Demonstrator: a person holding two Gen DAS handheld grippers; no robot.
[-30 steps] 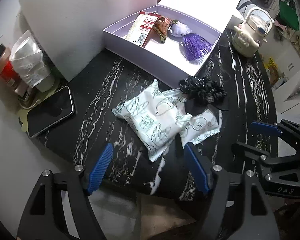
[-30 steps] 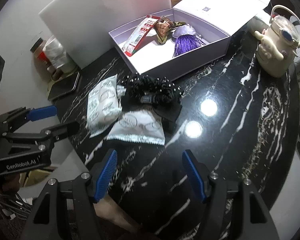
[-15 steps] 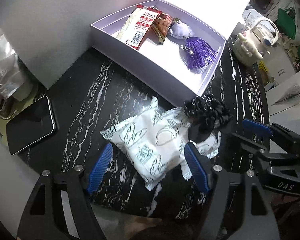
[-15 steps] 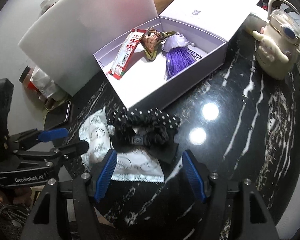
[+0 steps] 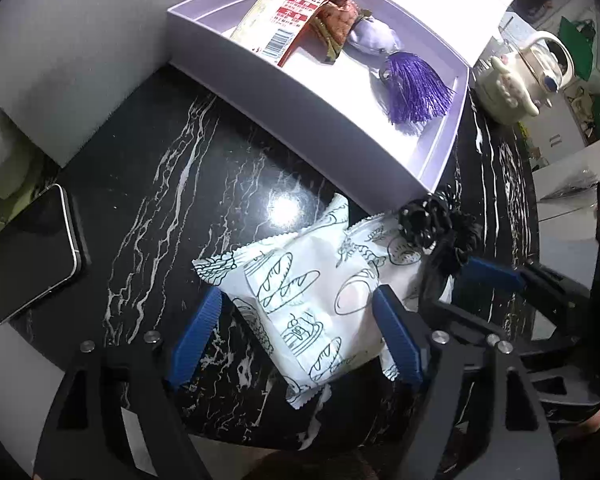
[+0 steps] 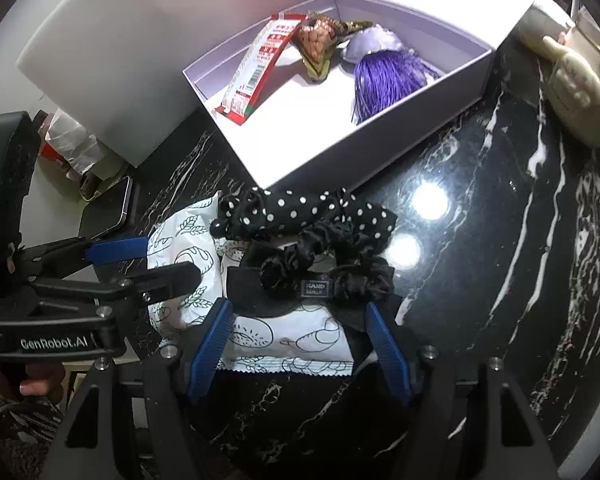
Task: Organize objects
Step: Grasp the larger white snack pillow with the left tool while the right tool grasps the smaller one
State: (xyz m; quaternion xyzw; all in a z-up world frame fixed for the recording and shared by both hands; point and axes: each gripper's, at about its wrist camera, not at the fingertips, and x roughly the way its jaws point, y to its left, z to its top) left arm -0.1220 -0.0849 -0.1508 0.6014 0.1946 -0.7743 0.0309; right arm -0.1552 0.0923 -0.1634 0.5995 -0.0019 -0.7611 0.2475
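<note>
Left gripper (image 5: 300,328): jaws spread, just widened; bread-print packet (image 5: 300,300) lies between the pads, ungripped.
Right gripper (image 6: 298,340): jaws spread, straddling second packet (image 6: 288,340) and black scrunchie (image 6: 324,264).
Location: marble table (image 6: 480,280), beside open white box (image 6: 320,152).

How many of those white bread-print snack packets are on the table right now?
2. One white packet lies between the left gripper's open jaws. The second packet lies partly under the black scrunchies, between the right gripper's jaws. More could be hidden beneath.
</note>
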